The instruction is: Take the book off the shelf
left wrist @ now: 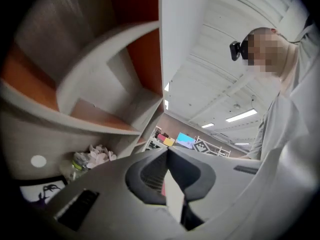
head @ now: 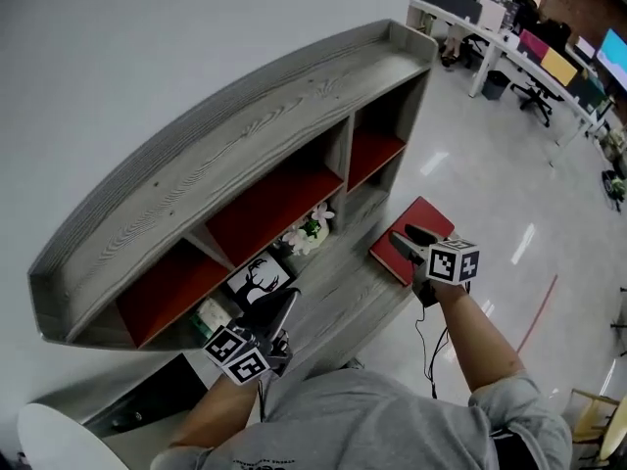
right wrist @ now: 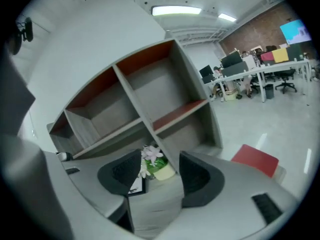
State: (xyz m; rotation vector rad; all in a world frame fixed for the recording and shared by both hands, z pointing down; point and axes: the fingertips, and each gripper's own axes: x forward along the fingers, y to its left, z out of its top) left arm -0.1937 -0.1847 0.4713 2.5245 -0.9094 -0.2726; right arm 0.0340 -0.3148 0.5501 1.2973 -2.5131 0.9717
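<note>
Ideally the right tool, spread and empty, squarely straddles the red book before pinching, while the left tool is pressed together.

No legible text, no readable labels, brands, numbers or signs

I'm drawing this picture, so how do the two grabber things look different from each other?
The left gripper has its jaws together, while the right gripper has its jaws apart. The left gripper is near the deer picture, and the right gripper is over by the red book. They are alike because both are holding nothing.
</note>
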